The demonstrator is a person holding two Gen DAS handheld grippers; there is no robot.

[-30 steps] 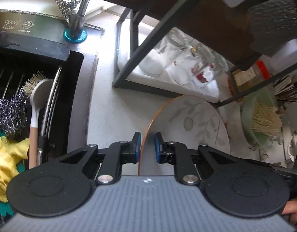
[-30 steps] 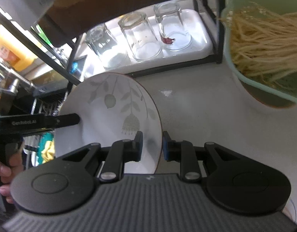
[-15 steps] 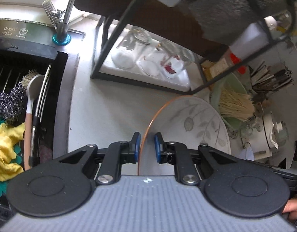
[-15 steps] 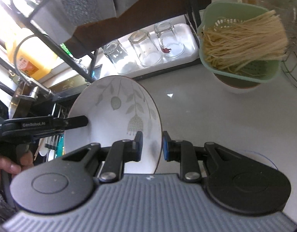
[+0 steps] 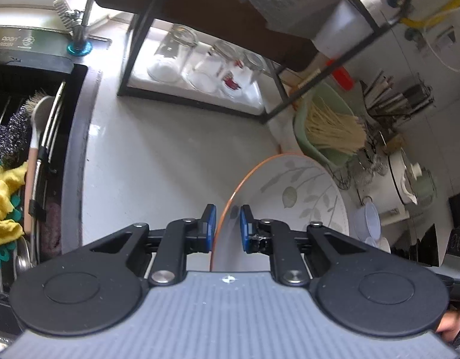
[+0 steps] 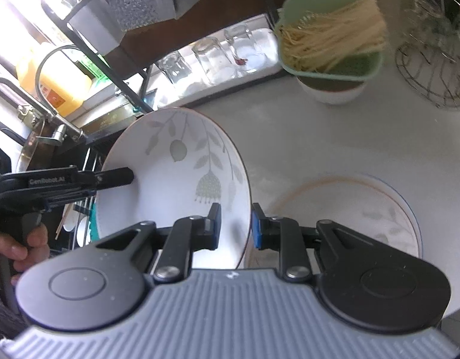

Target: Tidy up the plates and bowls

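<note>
A white plate (image 6: 176,179) with grey leaf and flower print and a thin orange rim hangs tilted above the counter. My right gripper (image 6: 234,224) is shut on its near right rim. My left gripper (image 5: 227,224) is shut on the opposite rim of the same plate (image 5: 298,197), and in the right wrist view that gripper (image 6: 122,176) comes in from the left with a hand behind it. Another plate (image 6: 379,209) lies flat on the counter just right of my right gripper.
A black rack (image 5: 197,101) at the back holds upturned glasses (image 6: 212,56) on a white tray. A green strainer of noodles (image 6: 328,48) sits on a white bowl. The sink (image 5: 26,125) with brush, scourer and yellow cloth lies left; a wire basket (image 6: 433,68) stands right.
Both grippers have lifted the plate and carried it back and to the right, away from the rack. The flat plate on the counter has come into the right wrist view.
</note>
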